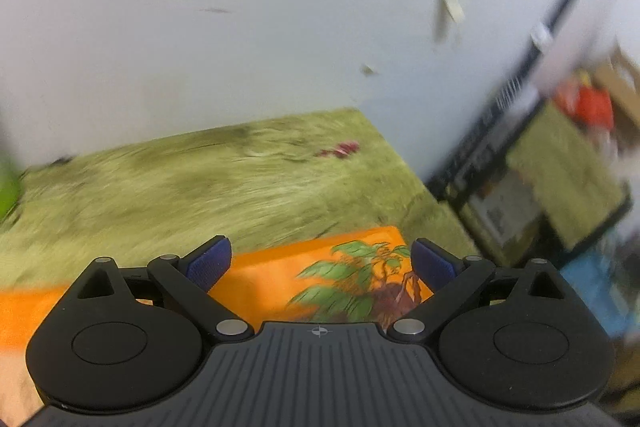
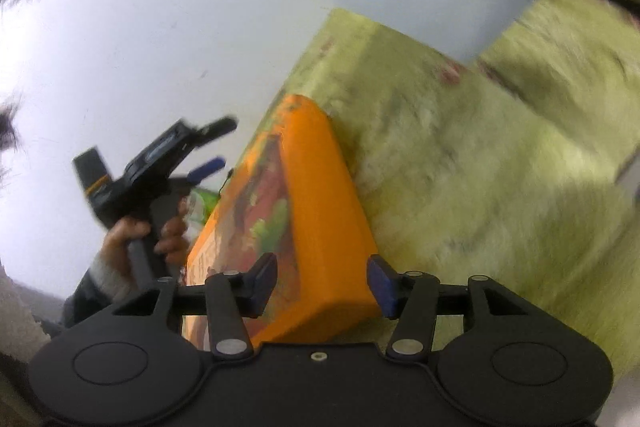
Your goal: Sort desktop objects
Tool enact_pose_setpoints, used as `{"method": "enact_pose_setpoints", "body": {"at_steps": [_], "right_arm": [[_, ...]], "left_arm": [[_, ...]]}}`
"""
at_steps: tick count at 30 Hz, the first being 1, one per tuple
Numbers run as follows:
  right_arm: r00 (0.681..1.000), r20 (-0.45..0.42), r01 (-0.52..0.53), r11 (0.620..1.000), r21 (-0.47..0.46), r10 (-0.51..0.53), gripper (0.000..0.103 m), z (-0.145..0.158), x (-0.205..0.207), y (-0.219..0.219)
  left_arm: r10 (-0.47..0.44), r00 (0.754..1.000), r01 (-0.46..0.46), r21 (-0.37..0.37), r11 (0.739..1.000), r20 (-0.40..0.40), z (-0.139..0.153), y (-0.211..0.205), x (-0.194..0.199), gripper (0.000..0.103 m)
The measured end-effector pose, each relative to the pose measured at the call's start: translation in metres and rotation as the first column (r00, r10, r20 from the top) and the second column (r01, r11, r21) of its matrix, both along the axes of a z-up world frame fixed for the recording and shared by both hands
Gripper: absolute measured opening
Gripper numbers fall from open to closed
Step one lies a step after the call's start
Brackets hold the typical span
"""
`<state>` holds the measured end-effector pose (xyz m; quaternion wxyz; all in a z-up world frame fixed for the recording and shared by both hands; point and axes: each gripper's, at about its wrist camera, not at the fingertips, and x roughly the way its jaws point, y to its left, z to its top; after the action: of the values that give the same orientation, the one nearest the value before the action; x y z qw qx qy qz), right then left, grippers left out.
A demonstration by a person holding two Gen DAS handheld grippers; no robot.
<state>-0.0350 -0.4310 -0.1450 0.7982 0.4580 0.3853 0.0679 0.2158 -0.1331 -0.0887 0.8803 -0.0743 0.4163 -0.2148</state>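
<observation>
The orange box [image 2: 324, 211], printed with a leafy plant on its broad face, lies on the green-covered counter [image 2: 472, 163], its far end at about 12 o'clock from my right gripper [image 2: 322, 281] and its near end between that gripper's blue pads. My right jaws stand apart around the box's narrow orange side; the pads look just off it on both sides, though the blur keeps me from being sure. In the left wrist view the same box [image 1: 316, 271] sits below my left gripper [image 1: 322, 261], whose jaws are spread wide with nothing pressed between them. From the right wrist view, my left hand [image 2: 144, 235] grips its handle at 9 o'clock, beside the box's printed face. A pale wall [image 1: 240, 27] rises behind the counter, and blurred clutter [image 1: 560, 167] fills the 3 o'clock side.
</observation>
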Motion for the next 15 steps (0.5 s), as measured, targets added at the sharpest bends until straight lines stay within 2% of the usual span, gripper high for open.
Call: {"method": "enact_pose_setpoints", "body": {"at_steps": [4, 7, 10, 15], "right_arm": [[0.988, 0.036, -0.147, 0.987, -0.071, 0.15, 0.05, 0.034, 0.047, 0.015], [0.961, 0.033, -0.271, 0.956, -0.115, 0.276, 0.05, 0.049, 0.088, 0.045], [0.911, 0.027, -0.403, 0.901, -0.159, 0.412, 0.05, 0.064, 0.128, 0.082], [0.801, 0.008, -0.582, 0.782, -0.221, 0.599, 0.05, 0.086, 0.185, 0.151]], "left_arm": [[0.148, 0.987, -0.153, -0.093, 0.984, -0.056, 0.021, 0.068, -0.044, 0.098], [0.264, 0.96, -0.274, -0.122, 0.954, -0.095, 0.029, 0.116, -0.086, 0.098], [0.384, 0.914, -0.399, -0.126, 0.908, -0.133, 0.03, 0.155, -0.137, 0.098], [0.489, 0.847, -0.517, -0.107, 0.849, -0.21, 0.014, 0.185, -0.204, 0.098]]}}
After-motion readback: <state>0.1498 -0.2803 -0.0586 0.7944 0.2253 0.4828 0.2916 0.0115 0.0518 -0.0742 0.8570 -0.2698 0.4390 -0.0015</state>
